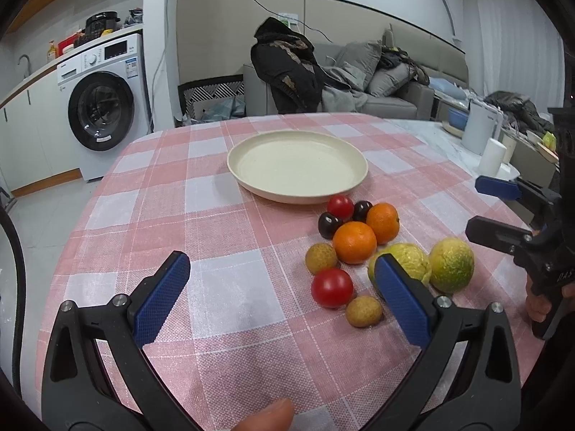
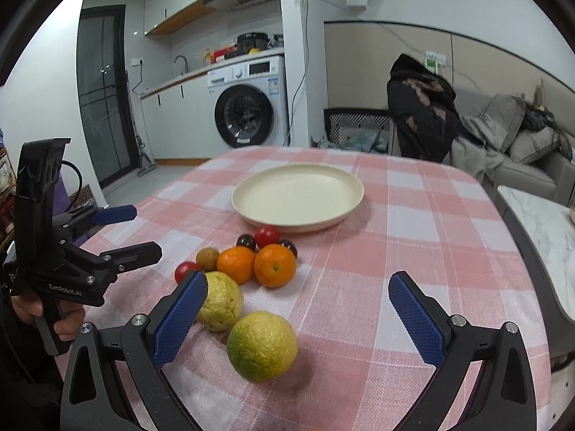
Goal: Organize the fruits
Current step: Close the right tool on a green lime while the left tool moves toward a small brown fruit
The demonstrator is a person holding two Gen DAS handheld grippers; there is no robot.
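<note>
Your right tongs hang spread wide and empty just over the nearest green-yellow citrus, and your left tongs are likewise agape with nothing between them, low over the tabletop. You look to be at the very start: the cream plate holds nothing, and every fruit sits in one cluster at about five o'clock from it in the left wrist view. Count them: two green-yellow citrus, the second partly behind your right tongs' left pad; two oranges touching each other; two red cherry tomatoes, one by the plate and one near you; two dark cherries beside the far tomato; two tan longan-like fruits. Ten in all, as far as you can see. Your likely next move is to drop the right tongs around that near citrus, centred so it does not roll, close gently, then carry it toward twelve o'clock onto the plate.
</note>
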